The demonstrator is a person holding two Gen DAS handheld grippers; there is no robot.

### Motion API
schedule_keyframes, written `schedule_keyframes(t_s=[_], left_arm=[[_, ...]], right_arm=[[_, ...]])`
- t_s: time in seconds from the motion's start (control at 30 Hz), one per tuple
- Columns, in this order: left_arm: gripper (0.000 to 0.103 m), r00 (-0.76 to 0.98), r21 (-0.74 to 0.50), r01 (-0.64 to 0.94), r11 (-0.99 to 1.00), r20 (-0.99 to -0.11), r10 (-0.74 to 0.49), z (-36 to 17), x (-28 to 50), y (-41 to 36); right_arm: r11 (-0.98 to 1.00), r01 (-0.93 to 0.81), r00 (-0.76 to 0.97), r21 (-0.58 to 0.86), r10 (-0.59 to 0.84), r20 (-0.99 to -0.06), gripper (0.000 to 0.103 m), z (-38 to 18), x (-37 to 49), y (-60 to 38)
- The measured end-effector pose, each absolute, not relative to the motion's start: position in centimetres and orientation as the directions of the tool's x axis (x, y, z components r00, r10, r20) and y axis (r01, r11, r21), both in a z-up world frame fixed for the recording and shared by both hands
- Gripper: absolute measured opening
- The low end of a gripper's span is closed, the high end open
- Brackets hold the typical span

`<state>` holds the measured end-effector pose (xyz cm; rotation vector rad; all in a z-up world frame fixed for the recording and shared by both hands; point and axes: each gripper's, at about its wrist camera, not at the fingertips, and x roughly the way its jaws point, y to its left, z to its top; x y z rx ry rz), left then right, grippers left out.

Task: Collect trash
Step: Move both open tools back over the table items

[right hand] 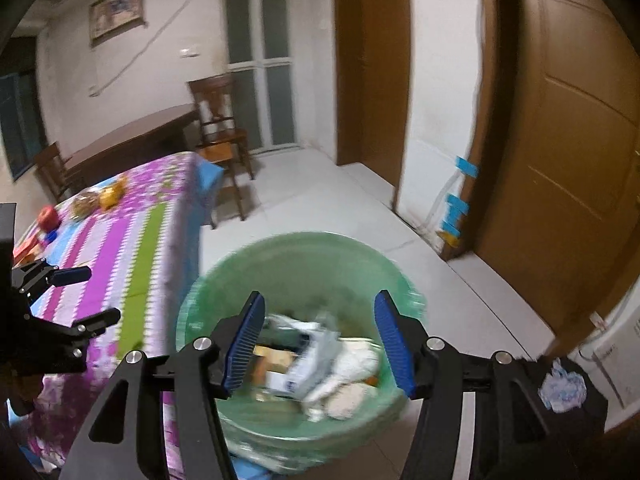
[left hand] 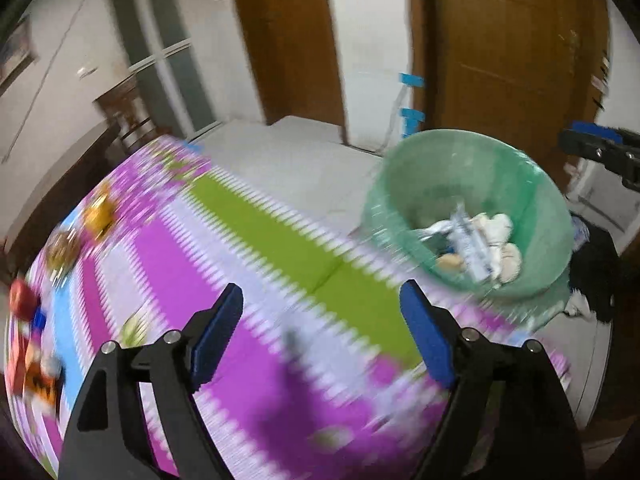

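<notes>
Now both tools gape with nothing between the pads. Left tool (left hand: 320,320) hangs over the striped tabletop (left hand: 256,240), blurred, jaws wide. Right tool (right hand: 320,336) sits above the green bin (right hand: 224,292), jaws about half apart. Bin stands on the floor just beside the tabletop edge, holding the trash (right hand: 320,364): crumpled paper, wrappers, whitish lumps. Snack packs (left hand: 96,212) and a red thing (left hand: 22,300) lie at the tabletop's far left, well apart from the bin.
</notes>
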<state>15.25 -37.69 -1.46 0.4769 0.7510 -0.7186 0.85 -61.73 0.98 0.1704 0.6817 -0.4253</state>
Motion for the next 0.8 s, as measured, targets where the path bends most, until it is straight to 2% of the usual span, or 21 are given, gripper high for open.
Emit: schedule_keyframes(t_s=[0.2, 0.3, 0.43, 0.6, 0.73, 0.8], left_arm=[[0.082, 0.576, 0.056, 0.601, 0.797, -0.722, -0.384, 0.2, 17.8, -26.3], [0.084, 0.652, 0.053, 0.478, 0.877, -0.690, -0.314, 1.8, 19.0, -19.1], [0.089, 0.742, 0.065, 0.277, 0.959, -0.648, -0.170, 3.1, 19.8, -10.1], [0.090, 0.732, -0.024, 0.079, 0.997, -0.677, -0.074, 2.4, 20.7, -1.3], [0.090, 0.706, -0.062, 0.025, 0.998, -0.705, -0.061, 1.2, 21.0, 1.9], [0.090, 0.709, -0.058, 0.024, 0.998, -0.703, -0.058, 1.1, 20.9, 2.7]], right_arm=[[0.962, 0.268, 0.752, 0.048, -0.178, -0.635, 0.072, 0.5, 6.2, -55.2], [0.985, 0.167, 0.756, 0.048, -0.097, -0.647, 0.078, -0.3, 9.9, -50.7], [0.998, 0.029, 0.755, 0.050, 0.011, -0.655, 0.097, -0.9, 14.7, -43.3], [0.988, -0.119, 0.712, 0.102, 0.156, -0.685, 0.098, -2.0, 21.9, -33.3], [0.961, -0.235, 0.634, 0.144, 0.264, -0.727, 0.098, -3.7, 27.2, -25.7], [0.958, -0.251, 0.615, 0.137, 0.267, -0.742, 0.098, -4.4, 29.1, -22.7]])
